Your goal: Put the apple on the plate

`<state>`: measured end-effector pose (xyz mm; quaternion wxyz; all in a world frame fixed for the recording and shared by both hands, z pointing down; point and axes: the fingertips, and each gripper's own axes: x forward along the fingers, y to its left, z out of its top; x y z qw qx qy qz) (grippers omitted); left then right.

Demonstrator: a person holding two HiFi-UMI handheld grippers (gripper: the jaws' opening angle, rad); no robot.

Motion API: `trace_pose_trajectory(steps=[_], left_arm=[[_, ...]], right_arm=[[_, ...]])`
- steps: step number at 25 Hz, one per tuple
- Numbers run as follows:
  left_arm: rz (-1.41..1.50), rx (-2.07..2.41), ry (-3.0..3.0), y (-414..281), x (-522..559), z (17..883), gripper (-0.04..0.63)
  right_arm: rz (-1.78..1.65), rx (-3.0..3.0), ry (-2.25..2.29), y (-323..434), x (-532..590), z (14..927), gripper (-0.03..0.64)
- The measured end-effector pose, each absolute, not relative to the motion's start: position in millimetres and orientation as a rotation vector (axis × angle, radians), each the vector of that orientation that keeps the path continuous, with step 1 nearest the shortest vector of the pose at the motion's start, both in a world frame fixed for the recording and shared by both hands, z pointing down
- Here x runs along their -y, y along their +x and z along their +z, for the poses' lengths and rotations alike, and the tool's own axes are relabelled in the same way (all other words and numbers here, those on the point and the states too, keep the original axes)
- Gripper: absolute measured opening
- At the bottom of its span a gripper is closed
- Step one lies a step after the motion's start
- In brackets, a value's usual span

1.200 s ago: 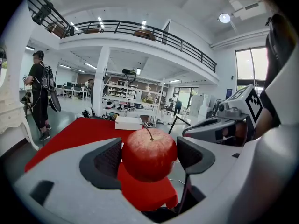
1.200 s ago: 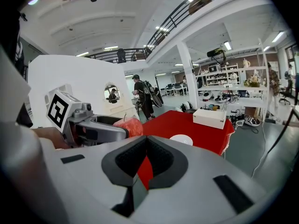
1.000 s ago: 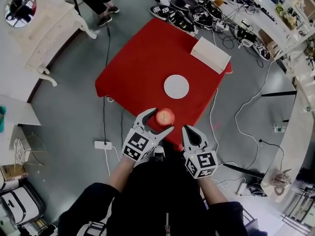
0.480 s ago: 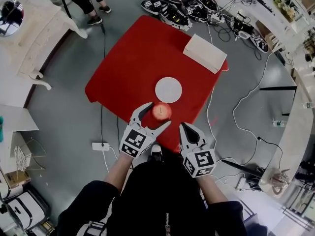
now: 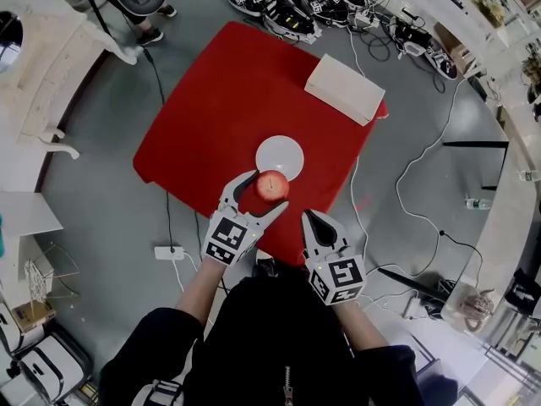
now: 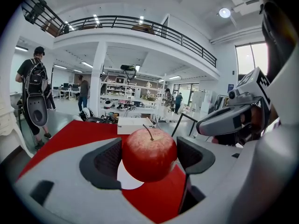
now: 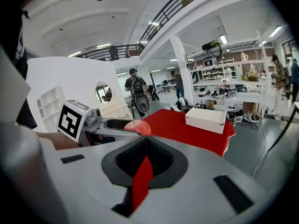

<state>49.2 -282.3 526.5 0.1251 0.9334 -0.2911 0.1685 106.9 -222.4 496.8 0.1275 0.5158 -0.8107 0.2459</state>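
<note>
A red apple (image 5: pixel 272 185) with a stem is held above the near edge of the red table (image 5: pixel 228 100), my left gripper (image 5: pixel 258 195) shut on it. In the left gripper view the apple (image 6: pixel 149 154) fills the gap between both jaw pads, and the white plate (image 6: pixel 128 181) shows just beneath it. In the head view the plate (image 5: pixel 280 154) lies just beyond the apple, which overlaps its near rim. My right gripper (image 5: pixel 311 222) sits to the right, near the table's front edge, its jaws closed together with nothing between them (image 7: pixel 142 158). From there the apple (image 7: pixel 138 127) peeks out at left.
A white box (image 5: pixel 344 89) lies at the far right corner of the table. Spare grippers and cables (image 5: pixel 296 11) crowd the floor behind the table. A power strip (image 5: pixel 167 253) lies on the floor at left. People walk about in the background of the gripper views.
My left gripper has carried the apple forward, from short of the plate to over the plate's near rim. The right gripper stayed shut beside it.
</note>
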Motion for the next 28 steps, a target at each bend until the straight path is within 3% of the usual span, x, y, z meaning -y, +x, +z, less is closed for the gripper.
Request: trace_pose_trajectory(steps=[28], left_arm=[[0.535, 0.904, 2.657, 81, 358, 629, 0.371]], right_arm=[[0.856, 2.302, 1.434, 127, 280, 551, 0.011]])
